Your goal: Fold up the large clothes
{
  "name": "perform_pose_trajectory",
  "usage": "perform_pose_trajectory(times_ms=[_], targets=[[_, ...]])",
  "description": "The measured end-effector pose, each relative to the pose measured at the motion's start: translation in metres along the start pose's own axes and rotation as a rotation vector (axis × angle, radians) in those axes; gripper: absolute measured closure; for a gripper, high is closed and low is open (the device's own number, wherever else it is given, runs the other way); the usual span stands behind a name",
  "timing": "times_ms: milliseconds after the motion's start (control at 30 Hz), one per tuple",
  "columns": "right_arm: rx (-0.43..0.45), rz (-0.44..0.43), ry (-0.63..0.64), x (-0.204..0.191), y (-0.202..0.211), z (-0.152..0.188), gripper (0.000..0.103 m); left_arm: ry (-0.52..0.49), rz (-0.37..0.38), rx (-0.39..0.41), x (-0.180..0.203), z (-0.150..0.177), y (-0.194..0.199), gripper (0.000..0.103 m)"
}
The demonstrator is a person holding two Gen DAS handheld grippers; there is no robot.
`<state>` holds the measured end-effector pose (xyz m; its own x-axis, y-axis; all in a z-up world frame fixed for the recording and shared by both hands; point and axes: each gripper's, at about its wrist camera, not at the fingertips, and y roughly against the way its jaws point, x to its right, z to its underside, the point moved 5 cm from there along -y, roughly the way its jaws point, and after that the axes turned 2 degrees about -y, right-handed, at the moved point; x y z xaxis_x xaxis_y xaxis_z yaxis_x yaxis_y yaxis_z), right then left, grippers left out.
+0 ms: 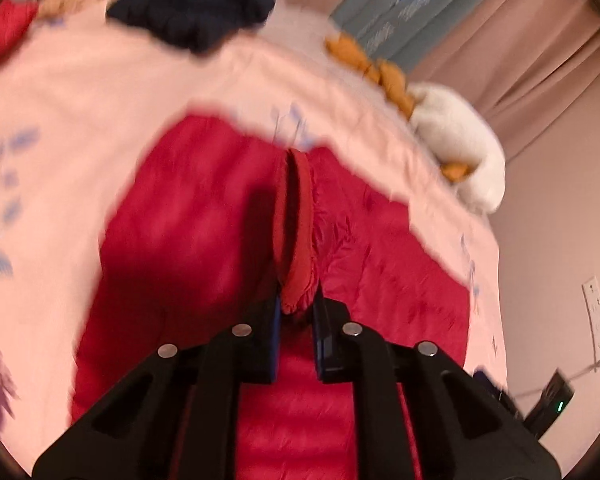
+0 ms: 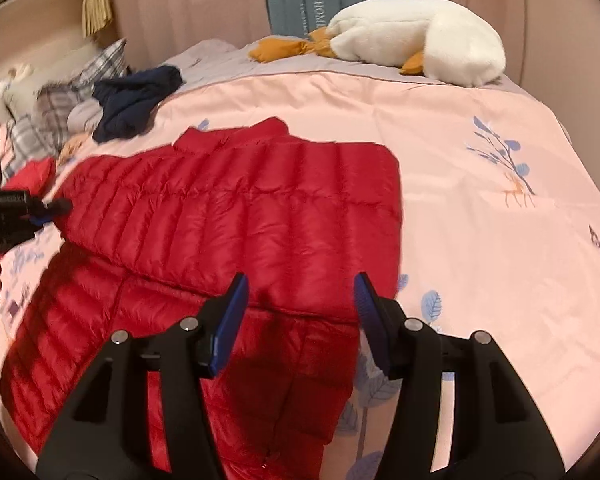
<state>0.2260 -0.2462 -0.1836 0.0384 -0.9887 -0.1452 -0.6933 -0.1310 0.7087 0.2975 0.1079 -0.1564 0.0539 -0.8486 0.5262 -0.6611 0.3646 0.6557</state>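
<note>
A red quilted puffer jacket [image 2: 260,208] lies spread on the pink bedcover [image 2: 480,248], with one part folded over the body. In the left wrist view my left gripper [image 1: 298,304] is shut on a ribbed red cuff [image 1: 296,232] of the jacket [image 1: 188,232], which stands up between the blue pads. In the right wrist view the left gripper [image 2: 50,208] shows at the jacket's left edge. My right gripper [image 2: 302,284] hangs open just above the jacket's near fold. Nothing sits between its blue pads.
A white plush goose [image 2: 420,36] with orange feet lies at the bed's far right. A navy garment [image 2: 136,96], plaid pillows [image 2: 56,120] and a small red item [image 2: 32,172] sit at the far left. A wall socket [image 1: 598,316] is beyond the bed's right edge.
</note>
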Motion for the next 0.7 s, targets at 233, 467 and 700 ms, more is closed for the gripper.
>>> perform_pose_trajectory(times_ms=[233,467,700], targets=[[0.005,-0.015,-0.010,0.002,0.006,-0.004,0.045,-0.085,-0.177,-0.071,-0.019,-0.015,-0.023,0.083],[-0.002,-0.027,-0.025,-0.001,-0.006,-0.021,0.043,-0.097,-0.293,-0.035,-0.053,-0.002,-0.011,0.048],[-0.002,-0.031,-0.086,-0.008,-0.040,-0.047,0.043,-0.347,-0.303,0.039,-0.001,-0.007,-0.011,0.047]])
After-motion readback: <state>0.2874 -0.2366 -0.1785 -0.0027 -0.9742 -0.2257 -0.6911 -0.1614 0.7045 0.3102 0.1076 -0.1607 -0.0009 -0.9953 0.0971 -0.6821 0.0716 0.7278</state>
